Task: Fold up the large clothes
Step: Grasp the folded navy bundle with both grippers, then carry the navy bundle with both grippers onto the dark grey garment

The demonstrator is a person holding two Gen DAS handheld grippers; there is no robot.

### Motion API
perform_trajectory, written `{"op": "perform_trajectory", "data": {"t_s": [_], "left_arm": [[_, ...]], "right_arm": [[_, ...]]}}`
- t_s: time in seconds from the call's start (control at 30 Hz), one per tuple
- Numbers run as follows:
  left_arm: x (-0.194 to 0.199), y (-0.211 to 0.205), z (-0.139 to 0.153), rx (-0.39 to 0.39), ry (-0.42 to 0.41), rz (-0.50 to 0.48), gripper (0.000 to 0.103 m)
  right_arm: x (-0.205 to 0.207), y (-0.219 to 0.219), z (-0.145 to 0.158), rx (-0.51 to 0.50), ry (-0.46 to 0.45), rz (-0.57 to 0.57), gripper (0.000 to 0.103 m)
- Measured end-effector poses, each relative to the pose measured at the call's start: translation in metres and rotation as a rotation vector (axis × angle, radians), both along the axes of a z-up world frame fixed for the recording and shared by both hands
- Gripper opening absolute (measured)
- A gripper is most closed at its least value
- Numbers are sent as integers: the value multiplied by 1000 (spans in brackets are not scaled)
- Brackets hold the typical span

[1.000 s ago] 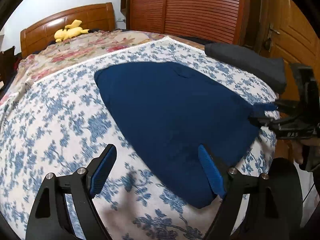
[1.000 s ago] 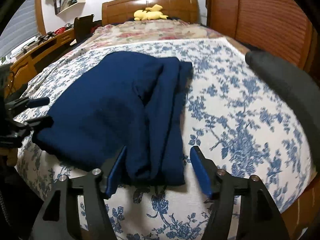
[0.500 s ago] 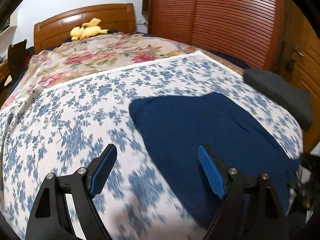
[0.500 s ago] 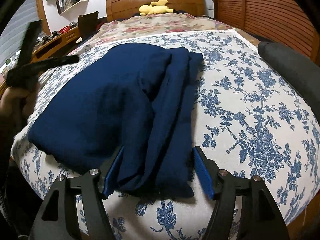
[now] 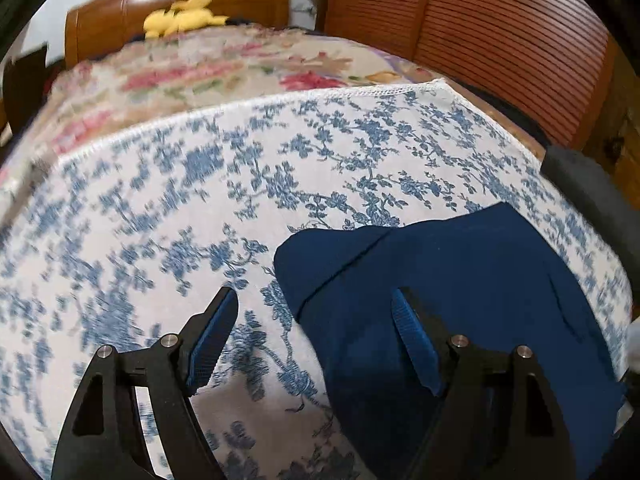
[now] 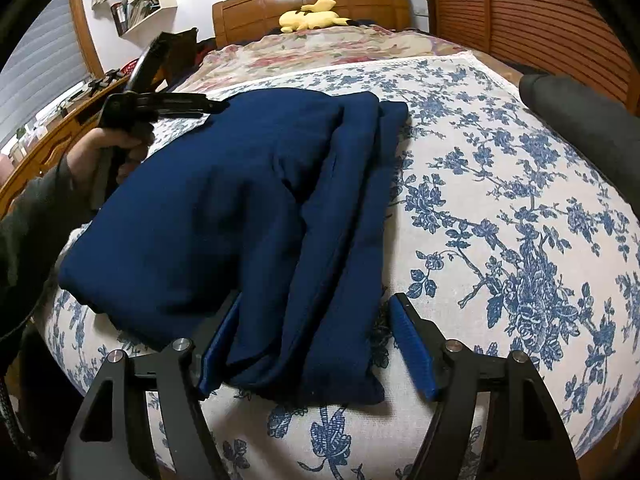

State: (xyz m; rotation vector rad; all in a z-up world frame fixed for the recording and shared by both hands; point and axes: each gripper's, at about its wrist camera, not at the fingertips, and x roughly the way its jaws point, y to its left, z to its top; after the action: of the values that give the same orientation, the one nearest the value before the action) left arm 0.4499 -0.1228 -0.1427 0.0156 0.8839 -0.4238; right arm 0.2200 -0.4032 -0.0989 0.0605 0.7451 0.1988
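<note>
A: Where is the garment?

B: The navy garment [image 6: 224, 216] lies folded on the blue-floral sheet [image 6: 500, 208], near the bed's foot edge.

A: Right gripper?

B: The right gripper [image 6: 316, 344] straddles the folded near end; its jaws are opening, cloth between them, pads not pressing.

A: Left?

B: The left gripper [image 5: 320, 336] has jaws spread and closing over the garment's far corner; one pad [image 5: 414, 342] is above cloth, the other over sheet. Nothing gripped.
</note>
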Motion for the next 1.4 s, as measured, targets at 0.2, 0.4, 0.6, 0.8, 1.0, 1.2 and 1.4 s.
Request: {"op": "perform_trajectory", "data": {"t_s": [0.2, 0.4, 0.6, 0.8, 1.0, 1.2, 1.4], "left_arm": [[6, 0, -12, -35, 34, -1, 80], [12, 2, -19, -110, 107, -13, 67], [7, -14, -11, -61, 122, -64, 24], [-19, -20, 13, 11, 23, -52, 13], [-70, -8, 51, -12, -53, -61, 12], [-142, 5, 66, -19, -105, -72, 12], [-192, 8, 87, -19, -154, -79, 12]], "right_arm": [[3, 0, -1, 17, 4, 3, 74], [4, 0, -2, 33, 0, 10, 72], [0, -2, -1, 70, -22, 56, 45], [-10, -16, 21, 93, -73, 90, 25], [-20, -33, 51, 124, -109, 100, 23], [-52, -49, 69, 70, -132, 74, 22], [-77, -43, 77, 23, -121, 84, 20]]}}
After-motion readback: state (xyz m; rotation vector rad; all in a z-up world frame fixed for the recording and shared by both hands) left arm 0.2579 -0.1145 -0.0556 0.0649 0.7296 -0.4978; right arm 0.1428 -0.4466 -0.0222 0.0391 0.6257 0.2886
